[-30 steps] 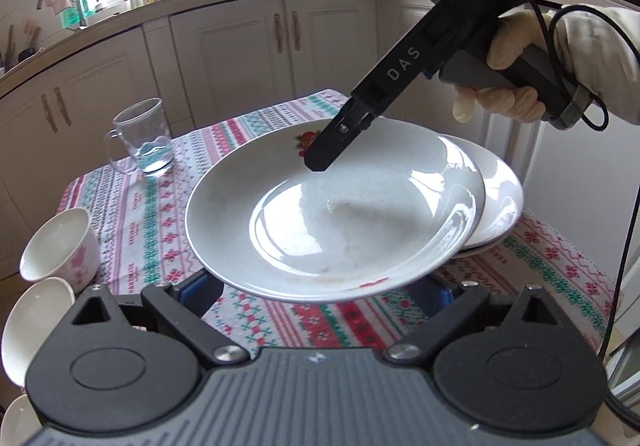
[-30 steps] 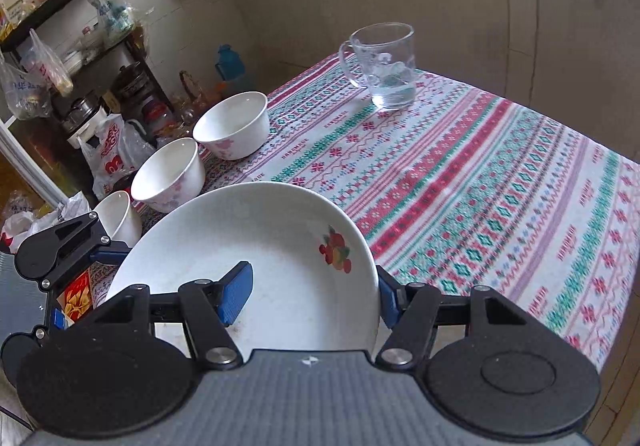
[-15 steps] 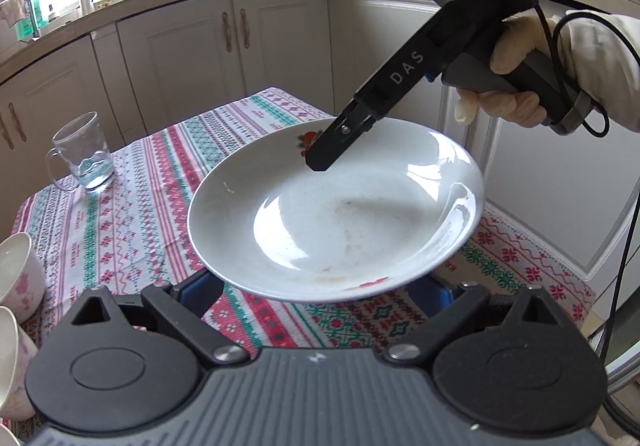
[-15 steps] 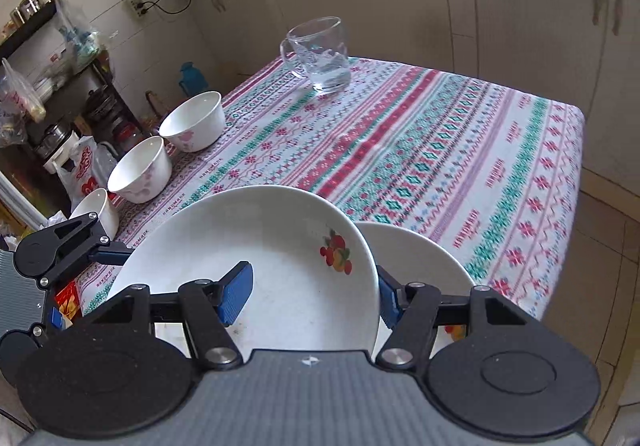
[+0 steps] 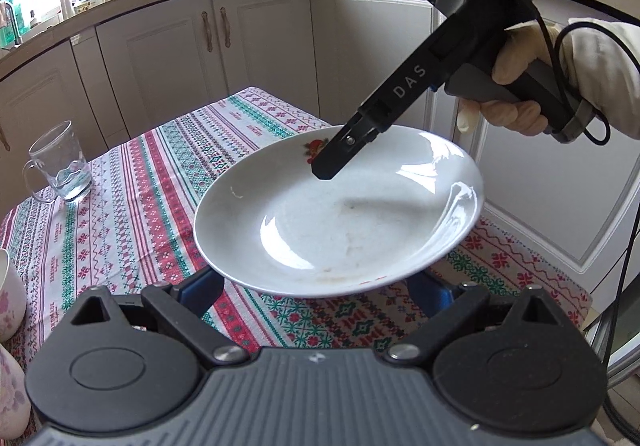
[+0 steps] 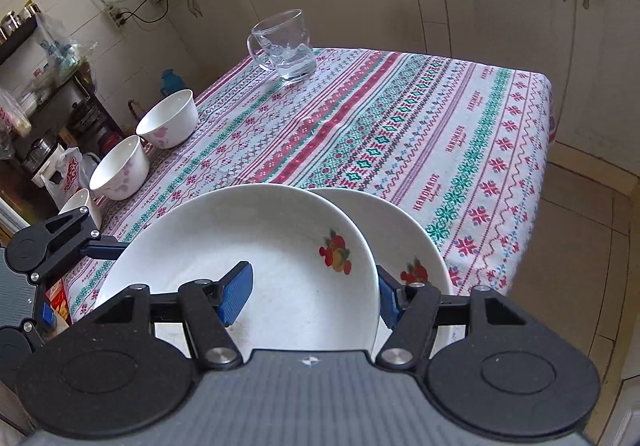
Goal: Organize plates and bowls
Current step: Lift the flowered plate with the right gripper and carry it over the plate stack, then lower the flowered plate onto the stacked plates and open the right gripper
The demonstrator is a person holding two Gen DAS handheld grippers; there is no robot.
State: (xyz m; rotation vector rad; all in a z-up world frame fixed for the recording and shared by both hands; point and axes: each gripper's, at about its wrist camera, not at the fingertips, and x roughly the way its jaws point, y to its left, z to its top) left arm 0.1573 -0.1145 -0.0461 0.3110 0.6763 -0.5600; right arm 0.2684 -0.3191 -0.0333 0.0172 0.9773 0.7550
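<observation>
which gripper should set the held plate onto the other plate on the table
Right. The right gripper already clamps the white fruit-print plate just above the second white plate; the left gripper sits open beneath, gripping nothing.

White plate, red fruit motif; striped red-green tablecloth.

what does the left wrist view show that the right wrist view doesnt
Only the left wrist view shows the gloved hand holding the right tongs from outside. Only the right wrist view shows a second plate beneath the lifted one and a row of three bowls. Both show the lifted plate, the glass mug and the patterned tablecloth.
</observation>
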